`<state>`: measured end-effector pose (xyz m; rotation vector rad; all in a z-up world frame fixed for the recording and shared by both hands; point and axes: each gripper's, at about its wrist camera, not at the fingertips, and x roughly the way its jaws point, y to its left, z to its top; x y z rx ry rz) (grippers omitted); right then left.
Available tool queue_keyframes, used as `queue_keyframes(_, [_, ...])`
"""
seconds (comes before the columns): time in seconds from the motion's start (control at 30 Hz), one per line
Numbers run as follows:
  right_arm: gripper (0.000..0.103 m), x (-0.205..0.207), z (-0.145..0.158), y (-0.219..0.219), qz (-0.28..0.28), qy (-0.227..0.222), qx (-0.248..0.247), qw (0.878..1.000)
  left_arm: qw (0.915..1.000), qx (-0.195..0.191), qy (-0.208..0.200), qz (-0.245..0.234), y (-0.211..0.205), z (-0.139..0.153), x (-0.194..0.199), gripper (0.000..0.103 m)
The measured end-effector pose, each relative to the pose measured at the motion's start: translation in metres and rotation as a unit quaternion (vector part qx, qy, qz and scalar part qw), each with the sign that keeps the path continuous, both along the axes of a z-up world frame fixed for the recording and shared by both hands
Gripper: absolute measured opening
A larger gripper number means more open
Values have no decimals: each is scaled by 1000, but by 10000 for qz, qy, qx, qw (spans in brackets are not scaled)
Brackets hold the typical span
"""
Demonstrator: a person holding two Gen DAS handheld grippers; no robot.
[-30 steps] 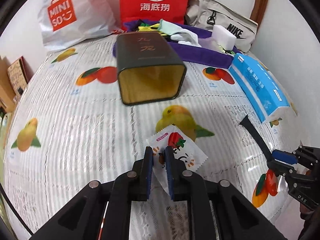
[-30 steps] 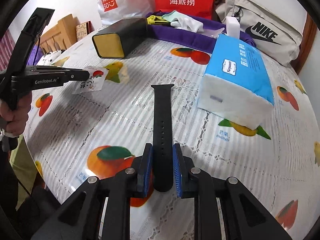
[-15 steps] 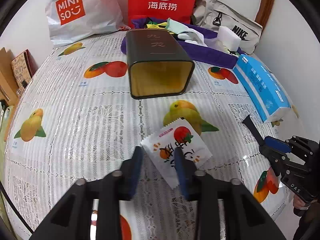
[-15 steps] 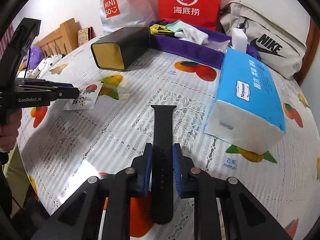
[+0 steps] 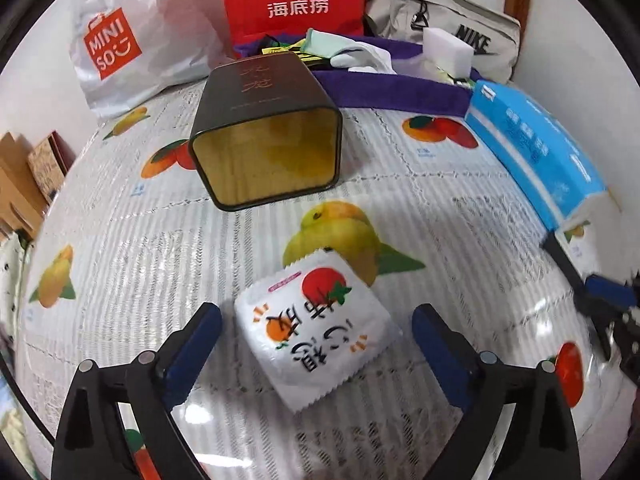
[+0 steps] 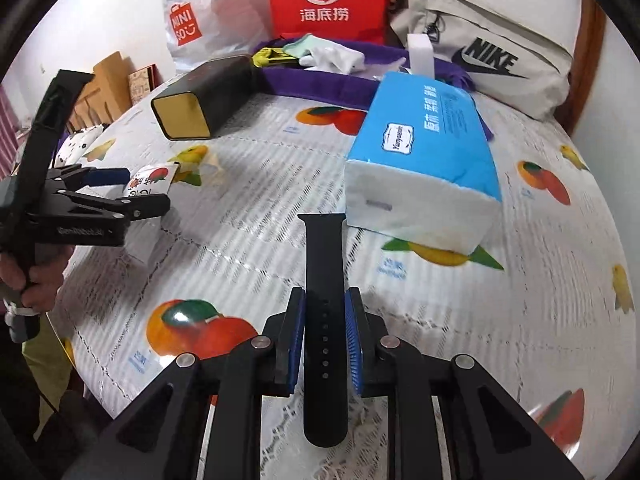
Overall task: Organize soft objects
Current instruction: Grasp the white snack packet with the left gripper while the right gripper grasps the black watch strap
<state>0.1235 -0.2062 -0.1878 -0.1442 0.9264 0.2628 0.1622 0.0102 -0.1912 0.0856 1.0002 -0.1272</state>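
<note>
Left gripper (image 5: 316,354): jaws opening, spread wide; the snack sachet (image 5: 314,330) lies flat on the table (image 5: 120,260) between the pads, touched by neither. Sachet sits just in front of the open mouth of the dark tin (image 5: 266,152), which lies on its side.

Sachet, by the look of it: light, thin, crinkly foil with serrated edges and a slightly puffed middle. Probably slick on the printed face. Best taken by a sealed edge or corner, pinched flat; squeezing the middle risks it bulging and sliding out.

Right gripper (image 6: 325,340): pads drawn in close on the black watch strap (image 6: 324,320), holding it across its width near the punched holes. Strap points forward, its far end toward the blue tissue pack (image 6: 424,160).

Strap likely rubbery, limp, grippy; the free end will droop and swing, so carry it slowly.

Tissue pack: bulky, soft, compressible; would need wide jaws across its narrow side.

Beyond: purple cloth (image 6: 320,82) with small soft items on it.
</note>
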Motion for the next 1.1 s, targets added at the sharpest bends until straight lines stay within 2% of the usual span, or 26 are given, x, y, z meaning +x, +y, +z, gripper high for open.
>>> queue_keyframes(0.03, [20, 0, 0, -1, -9, -8, 20, 10000, 10000, -33, -11, 24, 1, 0, 1, 91])
queue_keyframes(0.1, [20, -2, 2, -1, -28, -40, 49, 10000, 9998, -62, -148, -66, 1, 5, -1, 57])
queue_keyframes(0.2, [20, -6, 5, 1, 15, -41, 86, 10000, 9998, -21, -135, -175, -2, 7, -1, 52])
queue_keyframes(0.47, [20, -24, 9, -3, -27, -54, 160, 9999, 9998, -172, -110, -76, 6, 11, -8, 50])
queue_keyframes(0.5, [20, -26, 10, -6, -67, -65, 144, 9999, 9997, -207, -104, -55, 8, 12, -9, 23])
queue_keyframes(0.53, [20, -28, 11, -9, -109, -78, 136, 9998, 9996, -267, -31, -41, 10, 12, -8, 16])
queue_keyframes(0.63, [20, -31, 17, -19, -250, -157, 134, 9995, 9983, -559, -32, -150, 15, 16, -11, 16])
queue_keyframes(0.8, [20, -32, 19, -25, -329, -230, 82, 9992, 9984, -520, 15, -204, 11, 13, -13, 15])
queue_keyframes(1.1, [20, -34, 23, -33, -448, -293, 73, 9985, 9985, -529, -107, -106, 20, 26, -18, 14])
